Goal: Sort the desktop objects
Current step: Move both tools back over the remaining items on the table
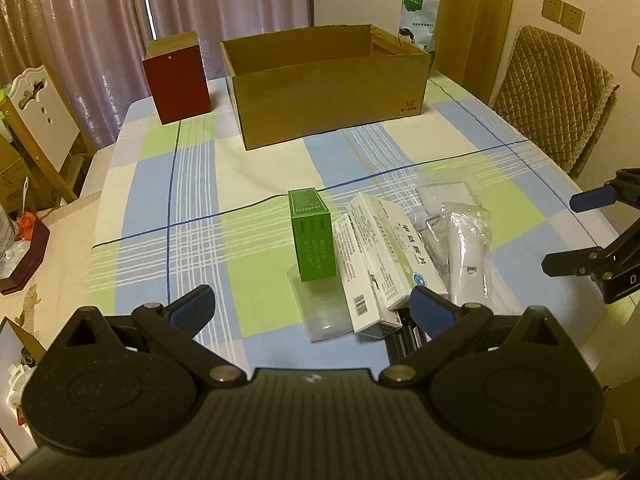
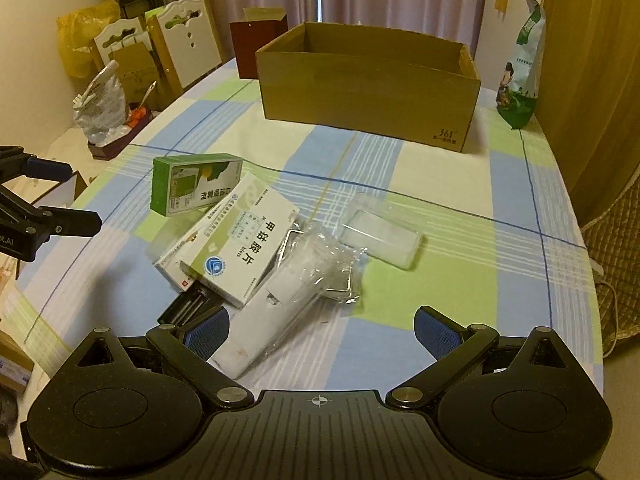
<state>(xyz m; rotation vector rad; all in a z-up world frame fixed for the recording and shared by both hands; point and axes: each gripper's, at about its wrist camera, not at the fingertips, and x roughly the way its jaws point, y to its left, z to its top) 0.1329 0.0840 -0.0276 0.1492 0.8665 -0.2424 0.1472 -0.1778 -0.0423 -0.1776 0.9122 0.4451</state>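
A pile lies on the checked tablecloth: an upright green box (image 1: 312, 236) (image 2: 192, 182), white medicine boxes (image 1: 384, 252) (image 2: 240, 248), a white tube in a clear bag (image 1: 468, 252) (image 2: 288, 292), a clear plastic case (image 1: 444, 192) (image 2: 380, 236), a clear cup on its side (image 1: 320, 308) and a black item (image 2: 188, 304) half hidden under the boxes. My left gripper (image 1: 312, 310) (image 2: 64, 194) is open, just short of the green box and cup. My right gripper (image 2: 322, 334) (image 1: 580, 232) is open, with the tube's near end by its left finger.
An open, empty-looking cardboard box (image 1: 328, 92) (image 2: 368, 88) stands at the table's far side, a dark red box (image 1: 178, 80) (image 2: 256, 44) to its left, a snack bag (image 1: 420, 12) (image 2: 520, 68) to its right. Chairs (image 1: 556, 92) and clutter (image 2: 100, 112) ring the table.
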